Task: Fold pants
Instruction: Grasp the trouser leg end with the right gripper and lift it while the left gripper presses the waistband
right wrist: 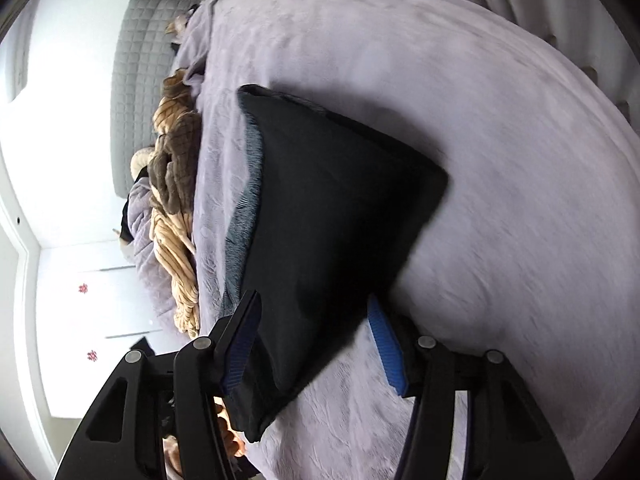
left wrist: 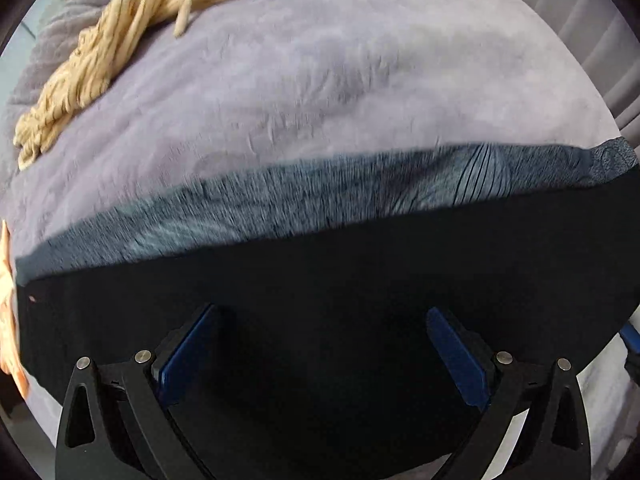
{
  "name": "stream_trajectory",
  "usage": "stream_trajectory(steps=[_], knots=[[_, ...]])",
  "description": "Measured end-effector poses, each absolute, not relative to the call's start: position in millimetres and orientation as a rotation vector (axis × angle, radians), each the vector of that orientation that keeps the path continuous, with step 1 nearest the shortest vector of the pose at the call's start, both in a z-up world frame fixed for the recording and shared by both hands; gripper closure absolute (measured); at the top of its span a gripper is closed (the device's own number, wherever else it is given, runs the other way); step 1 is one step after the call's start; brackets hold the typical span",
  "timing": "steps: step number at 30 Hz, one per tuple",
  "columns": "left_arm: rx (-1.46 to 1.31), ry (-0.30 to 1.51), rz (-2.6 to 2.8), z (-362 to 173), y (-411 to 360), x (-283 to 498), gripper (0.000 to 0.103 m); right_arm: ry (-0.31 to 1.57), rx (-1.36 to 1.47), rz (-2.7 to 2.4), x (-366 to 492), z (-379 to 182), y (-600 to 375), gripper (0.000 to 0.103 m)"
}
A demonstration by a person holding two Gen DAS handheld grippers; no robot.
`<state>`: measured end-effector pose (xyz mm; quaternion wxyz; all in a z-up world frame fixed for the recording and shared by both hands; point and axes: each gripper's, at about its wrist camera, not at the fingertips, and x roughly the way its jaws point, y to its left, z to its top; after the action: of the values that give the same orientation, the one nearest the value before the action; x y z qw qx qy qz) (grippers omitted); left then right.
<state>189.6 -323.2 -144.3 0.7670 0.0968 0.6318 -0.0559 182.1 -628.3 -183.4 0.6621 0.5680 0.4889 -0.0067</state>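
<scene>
Black pants [left wrist: 320, 264] lie folded on the lilac bed blanket [left wrist: 300, 80], a grey fleecy inner strip [left wrist: 320, 196] showing along their far edge. My left gripper [left wrist: 323, 310] points down over the black cloth. Its blue pads [left wrist: 188, 356] stand wide apart with nothing pinched between them. In the right wrist view the pants [right wrist: 332, 200] form a dark wedge whose near end runs between the fingers of my right gripper [right wrist: 313, 296]. The left pad [right wrist: 240, 344] lies against the cloth. The right pad [right wrist: 386, 344] sits beside the pants' edge, with blanket [right wrist: 480, 120] showing below it.
A heap of beige striped clothes [left wrist: 100, 60] lies at the far left of the bed, seen also as the beige heap [right wrist: 176, 264] in the right view. A grey quilted headboard [right wrist: 140, 80] and pale curtains [left wrist: 580, 20] border the bed. Something orange [left wrist: 8, 300] shows at the left edge.
</scene>
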Motion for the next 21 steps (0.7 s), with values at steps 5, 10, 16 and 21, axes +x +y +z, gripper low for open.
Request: stream_trajectory(steps=[5,10,16,21], knots=[[0.277,1.34,-0.135,-150.2,-330.8,172.1,0.0,1.1,1.279,-0.067,179.9,-190.3,-635.3,0.044],[0.259,1.377,-0.146,-143.3,-330.8,163.6,0.0,1.053,1.275,-0.074,201.7,-197.1,-640.8,0.043],[0.179,1.241,-0.149,-110.8,-342.7,181.2,0.0,1.06,1.168,-0.029,213.3,-174.5,-637.9,0.087],[0.31,1.255,-0.059,-163.5,-364.0,211.3,0.0,1.05,0.971,0.014,227.9,-133.9,-619.7,0.088]])
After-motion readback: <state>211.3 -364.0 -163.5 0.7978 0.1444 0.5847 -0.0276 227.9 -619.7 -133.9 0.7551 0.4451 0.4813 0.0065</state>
